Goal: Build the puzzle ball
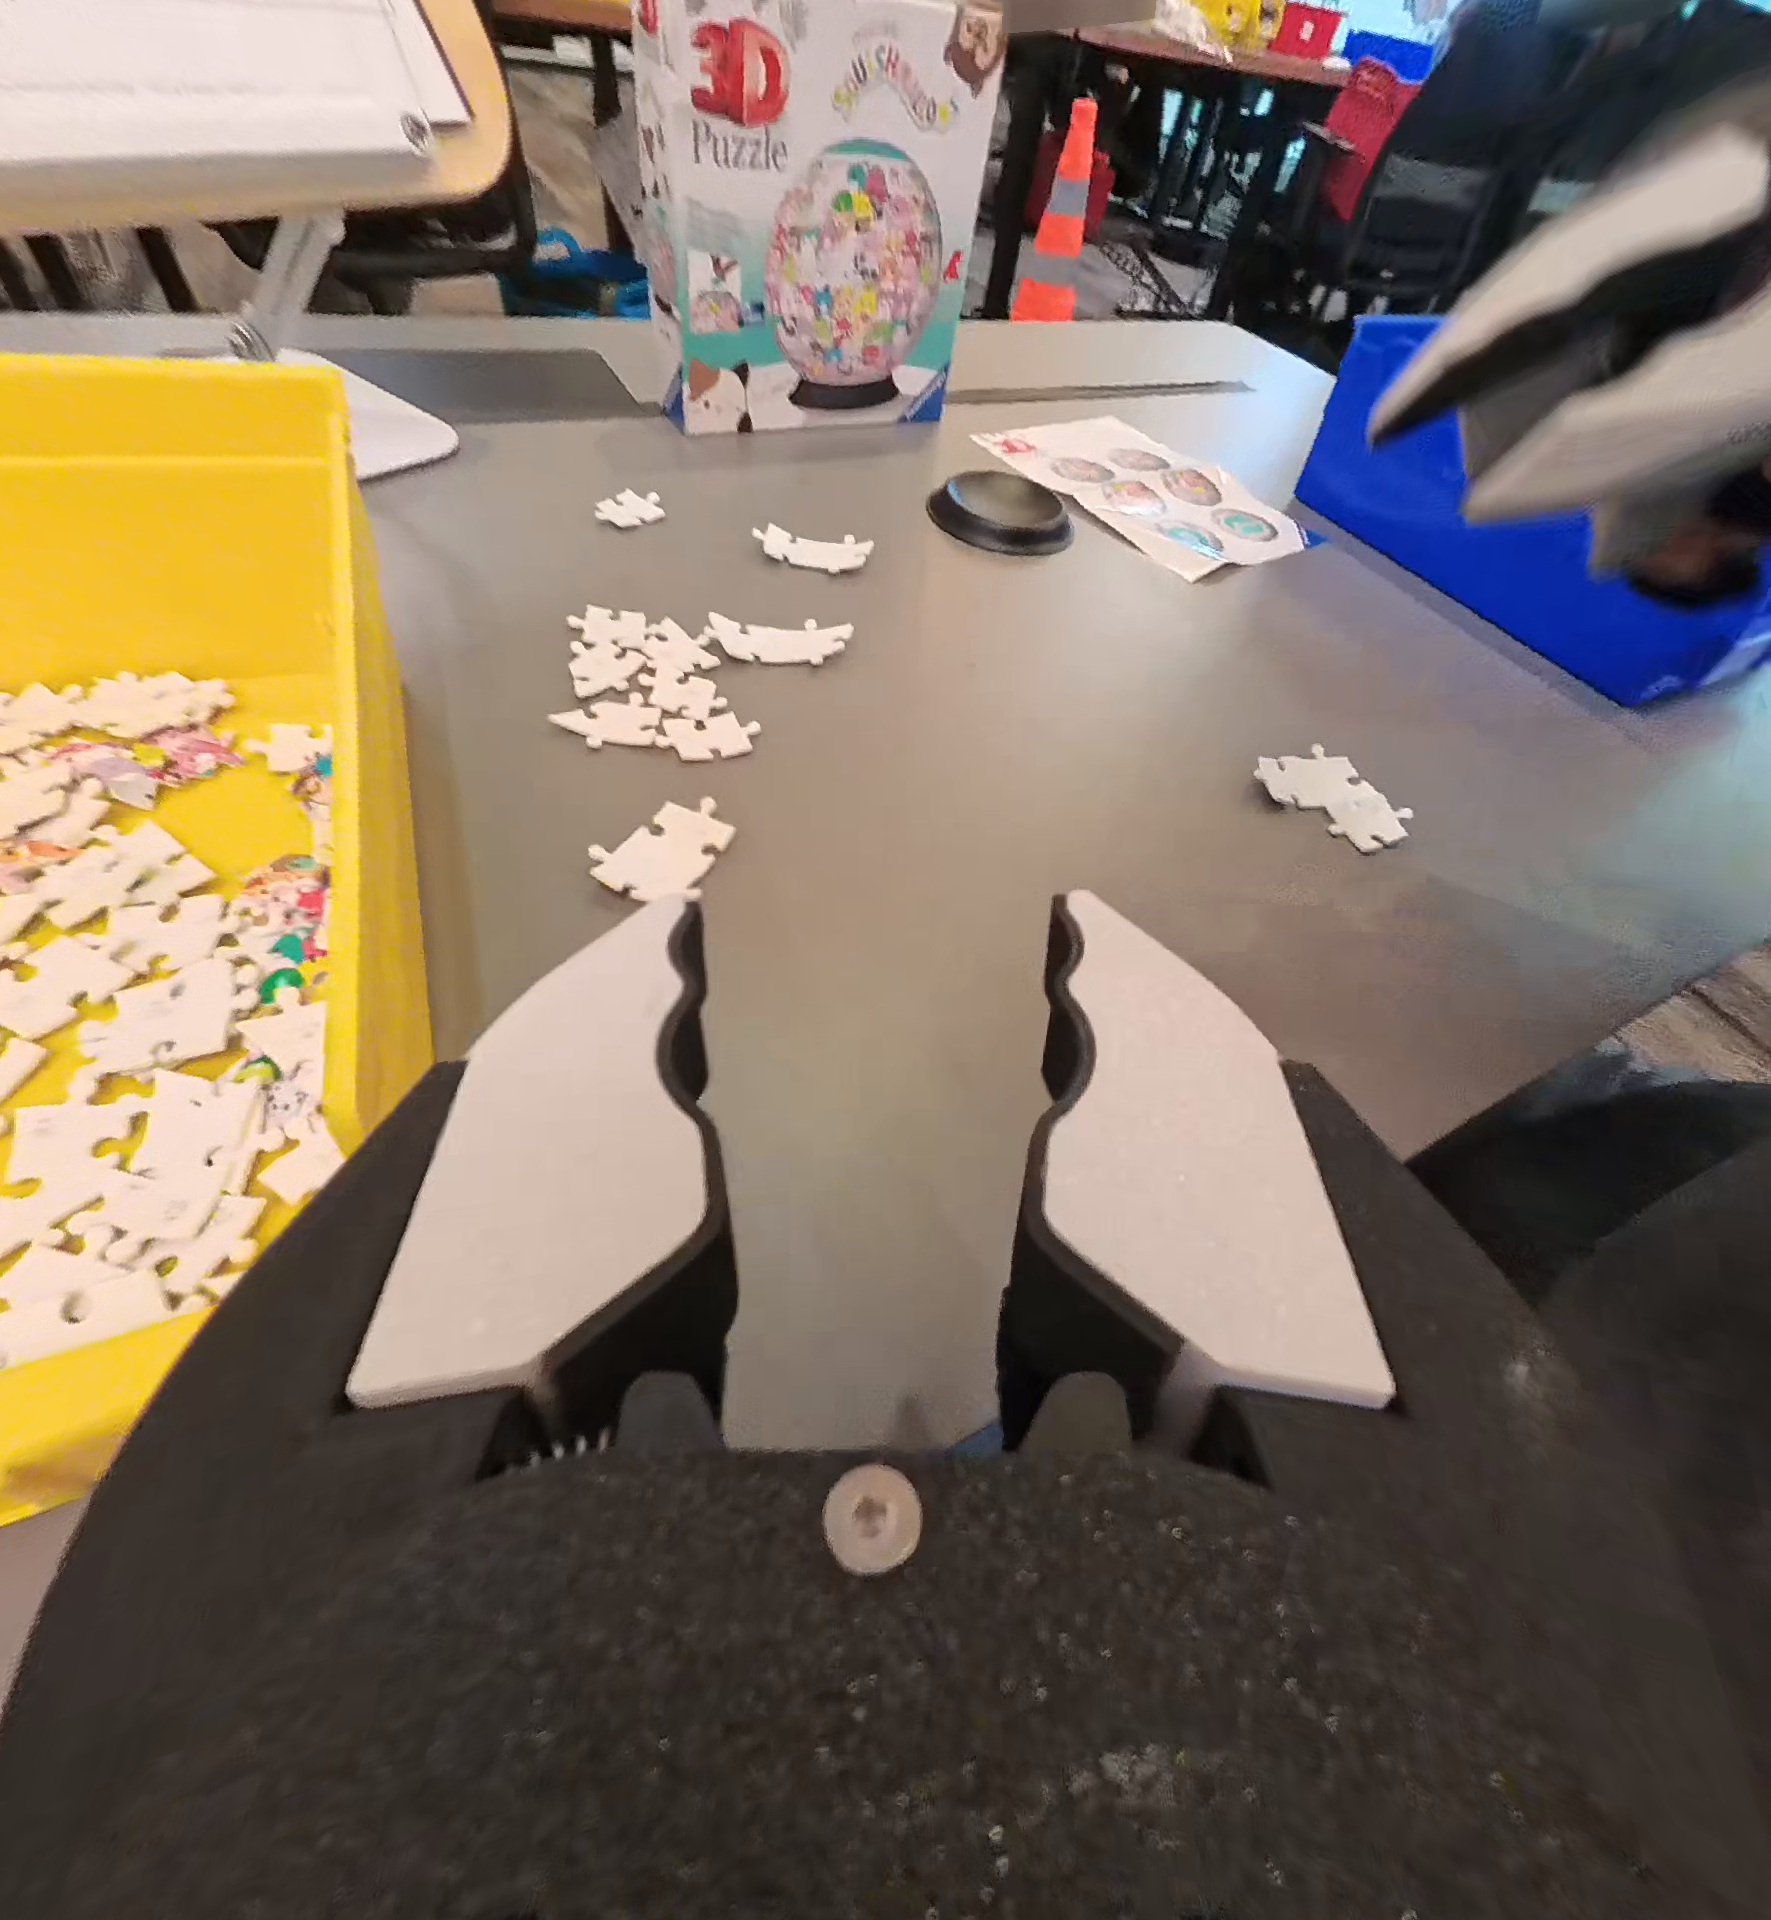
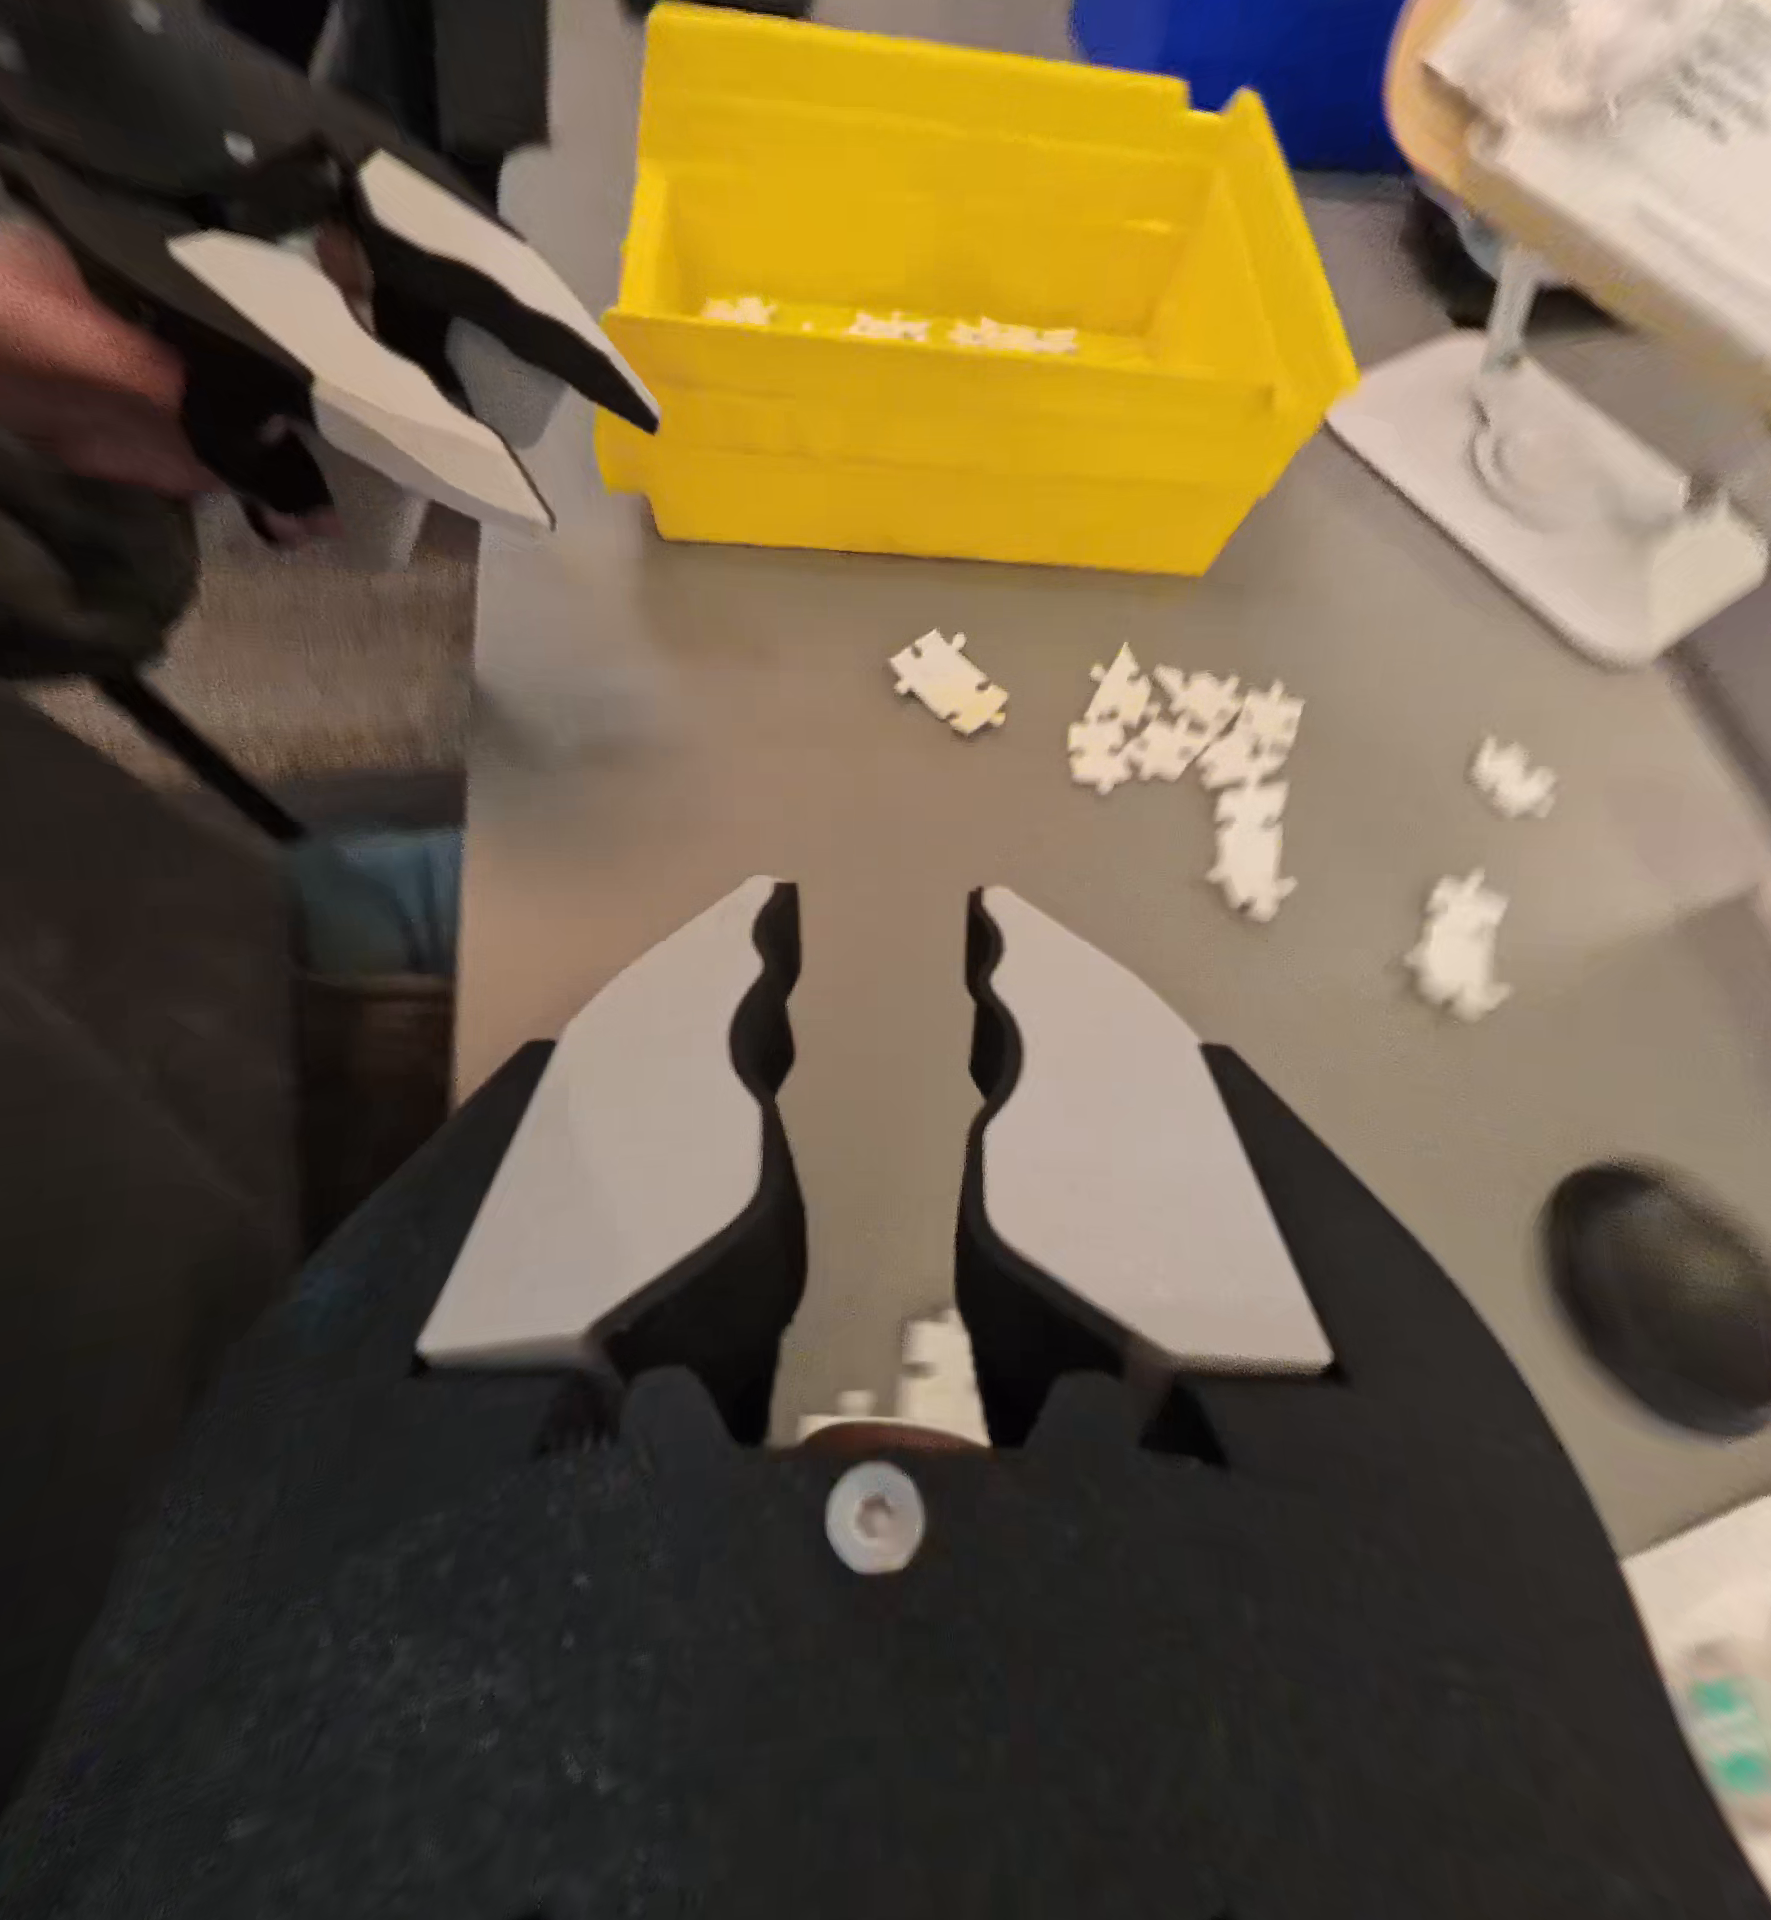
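Note:
White curved puzzle pieces lie blank side up on the grey table (image 1: 964,790): a loose cluster (image 1: 652,675), a joined pair (image 1: 665,847) just ahead of my left fingertip, two curved strips (image 1: 782,639), and a joined group (image 1: 1333,795) to the right. My left gripper (image 1: 876,904) is open and empty above the table. My right gripper (image 2: 881,888) is open and empty, with the cluster (image 2: 1182,727) ahead to its right and one piece (image 2: 938,1351) beneath it. Each gripper shows in the other's view: the right gripper (image 1: 1426,468), the left gripper (image 2: 600,473).
A yellow bin (image 1: 133,405) (image 2: 943,488) holding many pieces stands at the left. The black ball stand (image 1: 1000,509) (image 2: 1676,1299), a printed sheet (image 1: 1141,494), the puzzle box (image 1: 808,208), a blue bin (image 1: 1535,561) and a white stand base (image 2: 1546,499) ring the work area.

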Available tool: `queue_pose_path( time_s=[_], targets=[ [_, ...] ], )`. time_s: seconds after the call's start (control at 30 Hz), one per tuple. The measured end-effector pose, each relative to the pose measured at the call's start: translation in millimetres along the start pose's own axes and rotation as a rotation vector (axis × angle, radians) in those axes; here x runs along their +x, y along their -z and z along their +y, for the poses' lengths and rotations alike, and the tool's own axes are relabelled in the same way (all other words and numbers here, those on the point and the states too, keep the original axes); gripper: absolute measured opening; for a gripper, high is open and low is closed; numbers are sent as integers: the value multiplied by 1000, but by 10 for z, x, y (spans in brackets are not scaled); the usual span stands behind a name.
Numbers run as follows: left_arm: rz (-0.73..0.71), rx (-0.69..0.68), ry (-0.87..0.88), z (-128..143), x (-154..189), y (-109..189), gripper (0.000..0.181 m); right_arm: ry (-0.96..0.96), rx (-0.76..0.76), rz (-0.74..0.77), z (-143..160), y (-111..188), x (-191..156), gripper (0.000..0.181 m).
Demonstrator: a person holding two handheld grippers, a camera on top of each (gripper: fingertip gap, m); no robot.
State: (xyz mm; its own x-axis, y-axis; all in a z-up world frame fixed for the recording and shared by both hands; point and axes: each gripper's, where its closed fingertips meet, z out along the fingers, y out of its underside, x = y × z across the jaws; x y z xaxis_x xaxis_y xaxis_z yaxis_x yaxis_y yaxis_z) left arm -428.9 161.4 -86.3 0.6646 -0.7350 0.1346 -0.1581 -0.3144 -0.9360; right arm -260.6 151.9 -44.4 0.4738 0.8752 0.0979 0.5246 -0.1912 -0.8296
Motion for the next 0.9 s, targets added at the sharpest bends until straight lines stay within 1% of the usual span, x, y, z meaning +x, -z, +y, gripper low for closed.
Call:
queue_pose_path(
  time_s=[0.07, 0.13, 0.17, 0.27, 0.33, 0.37, 0.43, 0.5, 0.53, 0.57, 0.63, 0.67, 0.7, 0.73, 0.83, 0.87, 0.9],
  targets=[
    [-18, 8, -28, 8, 4, -36, 71, -191, 101, 70, 199, 20, -153, 42],
    [-13, -12, -51, 39, 23, -85, 73, -343, 187, 114, 334, -12, -252, 48],
    [4, -18, -53, 40, 49, -107, 73, -386, 199, 125, 395, -33, -290, 53],
    [63, 1, -39, -54, 124, -123, 70, -377, 162, 139, 509, -85, -345, 53],
    [103, 53, -7, -204, 124, -50, 70, -322, 110, 115, 535, -129, -374, 46],
    [111, 82, 12, -299, 70, 21, 72, -296, 93, 125, 537, -147, -345, 45],
    [87, 149, 60, -526, -178, 215, 71, -288, 94, 149, 502, -173, -253, 45],
    [39, 169, 96, -663, -540, 383, 65, -321, 119, 118, 447, -202, -201, 44],
    [1, 125, 96, -641, -749, 406, 63, -337, 115, 98, 448, -223, -174, 41],
    [-52, 37, 75, -541, -977, 380, 64, -347, 102, 86, 465, -244, -139, 38],
    [-144, -228, -33, -212, -1384, 250, 65, -356, 70, 72, 501, -284, -49, 37],
    [-147, -355, -89, -75, -1512, 164, 65, -355, 55, 61, 507, -301, -10, 37],
    [-116, -443, -125, 9, -1579, 49, 64, -351, 39, 50, 507, -314, 28, 37],
    [-66, -494, -140, 55, -1605, -87, 65, -345, 22, 46, 505, -321, 71, 37],
    [133, -587, -116, 197, -1546, -464, 62, -338, 14, 63, 462, -300, 207, 37],
    [177, -632, -114, 284, -1541, -538, 54, -350, 24, 69, 449, -290, 242, 37],
    [197, -677, -125, 375, -1565, -593, 53, -364, 34, 73, 448, -284, 265, 37]
  ],
)
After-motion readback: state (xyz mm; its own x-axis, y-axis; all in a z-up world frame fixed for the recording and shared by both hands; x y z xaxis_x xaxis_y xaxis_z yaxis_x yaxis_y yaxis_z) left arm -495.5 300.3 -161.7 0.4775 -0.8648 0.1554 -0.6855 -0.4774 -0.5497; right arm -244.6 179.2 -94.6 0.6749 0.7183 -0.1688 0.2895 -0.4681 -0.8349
